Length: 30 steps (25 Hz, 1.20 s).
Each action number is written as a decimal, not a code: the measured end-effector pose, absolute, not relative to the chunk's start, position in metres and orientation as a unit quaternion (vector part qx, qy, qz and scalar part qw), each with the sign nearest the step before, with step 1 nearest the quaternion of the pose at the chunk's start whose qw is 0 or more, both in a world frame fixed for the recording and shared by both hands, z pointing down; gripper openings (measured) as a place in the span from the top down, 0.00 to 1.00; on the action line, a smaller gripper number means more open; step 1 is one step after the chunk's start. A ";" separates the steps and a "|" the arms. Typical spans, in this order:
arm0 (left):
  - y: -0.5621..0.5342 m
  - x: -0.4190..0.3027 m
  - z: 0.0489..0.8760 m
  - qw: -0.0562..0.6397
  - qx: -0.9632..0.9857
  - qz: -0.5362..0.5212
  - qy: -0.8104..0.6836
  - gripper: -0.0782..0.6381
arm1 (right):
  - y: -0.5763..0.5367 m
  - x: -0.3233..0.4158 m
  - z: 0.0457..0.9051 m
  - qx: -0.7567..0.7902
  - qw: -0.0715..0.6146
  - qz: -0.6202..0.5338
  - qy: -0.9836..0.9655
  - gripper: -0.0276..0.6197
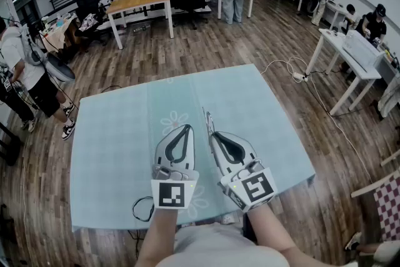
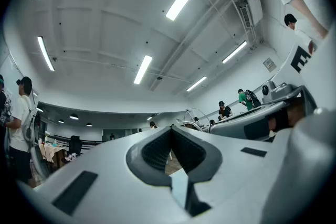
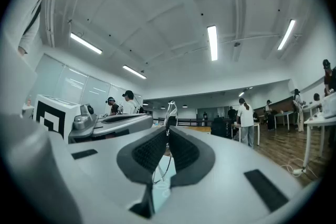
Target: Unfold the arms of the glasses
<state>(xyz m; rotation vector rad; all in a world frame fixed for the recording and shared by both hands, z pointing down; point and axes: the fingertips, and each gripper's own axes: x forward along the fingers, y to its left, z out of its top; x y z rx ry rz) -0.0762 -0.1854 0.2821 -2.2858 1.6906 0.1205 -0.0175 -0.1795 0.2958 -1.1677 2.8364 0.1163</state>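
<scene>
Two grippers hover side by side over the pale blue bench, the left gripper with fingers closed on nothing, the right gripper with fingers pinched on the thin-framed glasses, which jut up past its fingertips, wooden floor beyond.

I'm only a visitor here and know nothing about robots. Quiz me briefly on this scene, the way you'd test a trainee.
1. True or false: the left gripper is shut and empty.
2. What does the right gripper hold? A a pen; B glasses; C a cup.
3. Fill in: the cloth under both grippers is light ____.
Key: 1 true; 2 B; 3 blue.
</scene>
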 end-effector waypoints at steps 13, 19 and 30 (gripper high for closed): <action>-0.189 -0.064 0.272 0.164 -0.795 0.054 0.581 0.88 | -0.188 -0.007 0.282 -0.386 0.051 0.058 0.919 0.93; -0.184 -0.065 0.273 0.161 -0.797 0.054 0.579 0.88 | -0.188 -0.006 0.282 -0.377 0.042 0.038 0.924 0.93; -0.184 -0.071 0.290 0.141 -0.801 0.044 0.581 0.88 | -0.191 -0.012 0.311 -0.349 -0.026 -0.053 0.935 0.93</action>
